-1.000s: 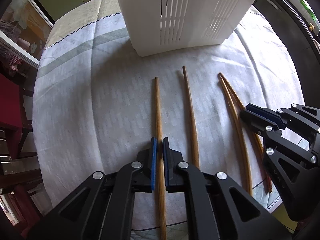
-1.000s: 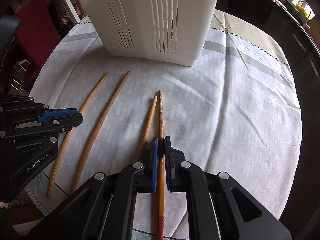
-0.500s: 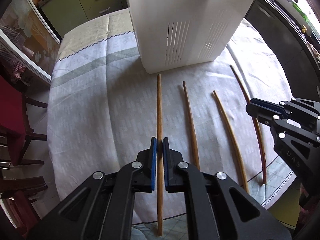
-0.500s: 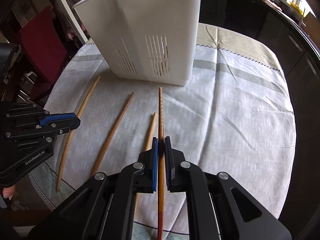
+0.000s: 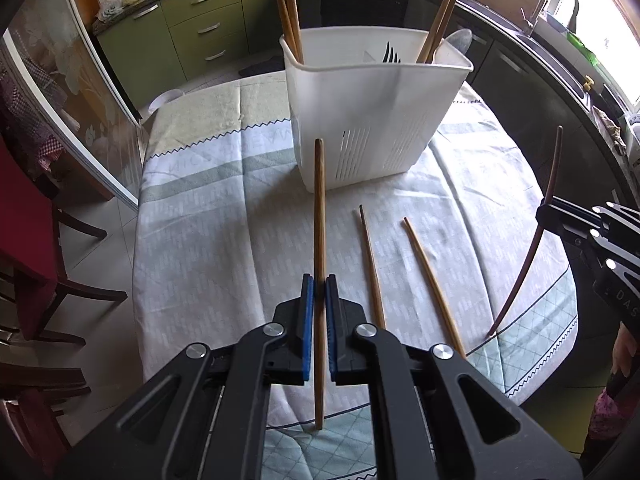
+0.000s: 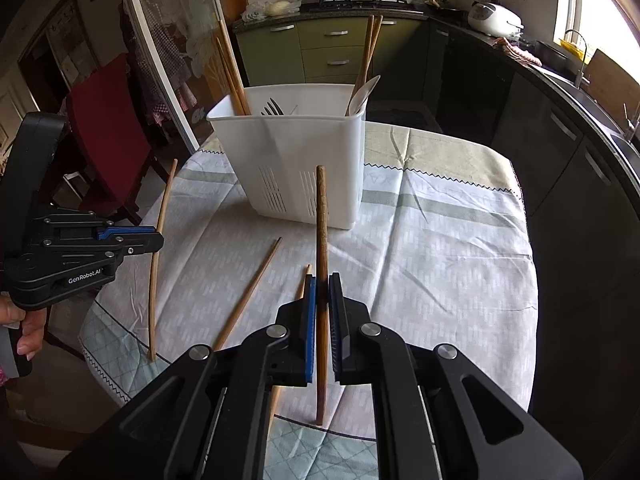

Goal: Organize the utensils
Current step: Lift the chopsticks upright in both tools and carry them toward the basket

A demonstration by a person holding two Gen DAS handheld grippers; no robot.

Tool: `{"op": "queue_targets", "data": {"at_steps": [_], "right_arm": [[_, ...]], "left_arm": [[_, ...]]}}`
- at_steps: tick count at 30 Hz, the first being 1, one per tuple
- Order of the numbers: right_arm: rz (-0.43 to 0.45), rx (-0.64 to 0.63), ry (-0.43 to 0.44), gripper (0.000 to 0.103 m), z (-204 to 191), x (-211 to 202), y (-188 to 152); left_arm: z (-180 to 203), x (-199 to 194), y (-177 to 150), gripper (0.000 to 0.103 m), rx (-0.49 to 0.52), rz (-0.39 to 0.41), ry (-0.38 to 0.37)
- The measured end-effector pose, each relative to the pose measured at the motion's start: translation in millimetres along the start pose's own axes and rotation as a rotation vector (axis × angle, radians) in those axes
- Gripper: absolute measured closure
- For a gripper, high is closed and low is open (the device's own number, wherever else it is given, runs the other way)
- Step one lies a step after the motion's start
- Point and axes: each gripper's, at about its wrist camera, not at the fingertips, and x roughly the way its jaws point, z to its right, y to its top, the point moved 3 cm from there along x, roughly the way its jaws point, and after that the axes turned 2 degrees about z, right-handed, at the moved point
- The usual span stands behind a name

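**Two chopsticks lifted, bound for the white holder**

Mid-carry step. Left gripper (image 5: 319, 300) clenched on a light wooden chopstick (image 5: 319, 216), pinched near its lower third between the blue pads, shaft running up the centre of the left wrist frame with its tip overlapping the front wall of the white utensil holder (image 5: 372, 92). Right gripper (image 6: 322, 304) clamped likewise on a darker, carved chopstick (image 6: 321, 216), upright in the centre of the right wrist frame, tip against the holder's slotted face. Both sticks off the tablecloth (image 5: 224, 240).

Holder upper centre in both frames, already stocked: chopsticks leaning at its left and right corners, a fork and a pale spoon between them. Internal dividers hard to make out from here.

Two loose chopsticks (image 5: 372, 264) flat on the cloth, lower centre-right in the left wrist frame, well apart from the holder.

Next move, as judged: raise each stick above the rim, tilt closer to vertical, line up with the corner groups of chopsticks, then lower and release. Likely snag: a tip catching the rim, or the two grippers crowding each other over the narrow opening. Two sticks on the cloth yet to be collected.
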Motion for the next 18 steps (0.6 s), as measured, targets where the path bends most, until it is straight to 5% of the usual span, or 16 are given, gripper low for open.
{"op": "queue_targets", "data": {"at_steps": [18], "right_arm": [[0.037, 0.005, 0.008, 0.096, 2, -19, -8]], "left_arm": [[5, -41, -3, 0.097, 0.027, 0.068, -0.005]]}}
